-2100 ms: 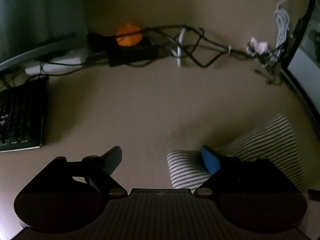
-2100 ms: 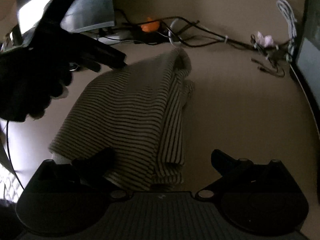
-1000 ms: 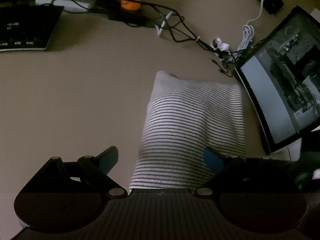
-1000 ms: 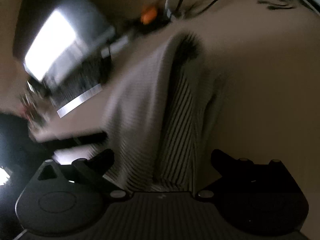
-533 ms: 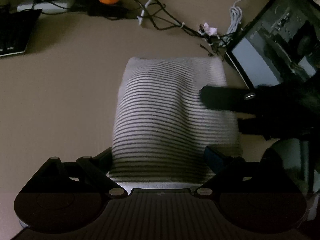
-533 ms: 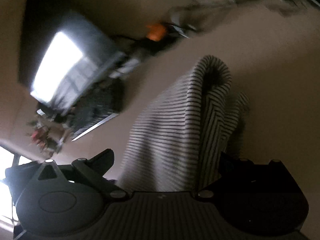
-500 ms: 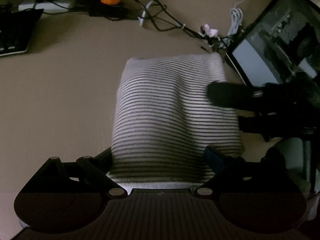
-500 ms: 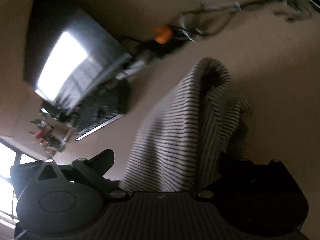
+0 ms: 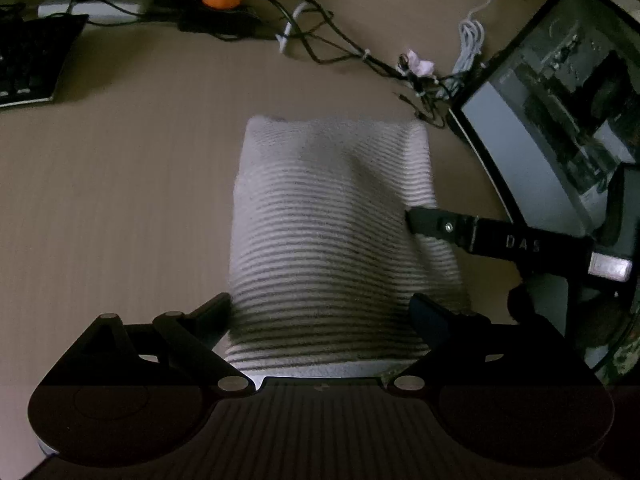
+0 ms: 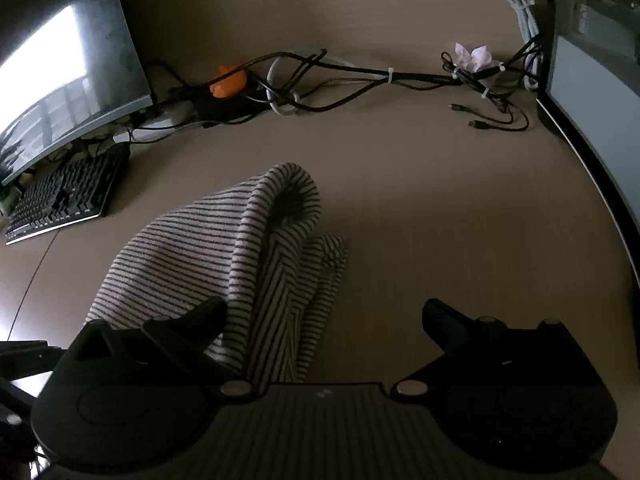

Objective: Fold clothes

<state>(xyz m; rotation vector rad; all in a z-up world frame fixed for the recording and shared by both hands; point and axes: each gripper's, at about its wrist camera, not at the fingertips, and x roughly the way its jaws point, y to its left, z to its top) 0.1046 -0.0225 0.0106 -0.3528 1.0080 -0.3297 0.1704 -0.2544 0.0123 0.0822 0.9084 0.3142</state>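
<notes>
A folded white garment with thin dark stripes (image 9: 332, 220) lies on the tan desk. My left gripper (image 9: 320, 312) is open, its fingers on either side of the garment's near edge. One finger (image 9: 440, 224) of the right gripper comes in from the right and rests at the garment's right edge. In the right wrist view the garment (image 10: 224, 248) lies low left with its folded layers showing. My right gripper (image 10: 324, 316) is open, its left finger over the cloth, its right finger over bare desk.
A keyboard (image 10: 64, 196) and a bright monitor (image 10: 60, 72) stand at the left. Another monitor (image 9: 560, 112) stands at the right. A tangle of black cables (image 10: 360, 80), an orange object (image 10: 228, 80) and a coiled white cable (image 10: 516, 0) lie along the back.
The left gripper has moved over the folded garment, which now lies square between its fingers. The right gripper has swung back level and its finger has drawn back to the garment's right edge.
</notes>
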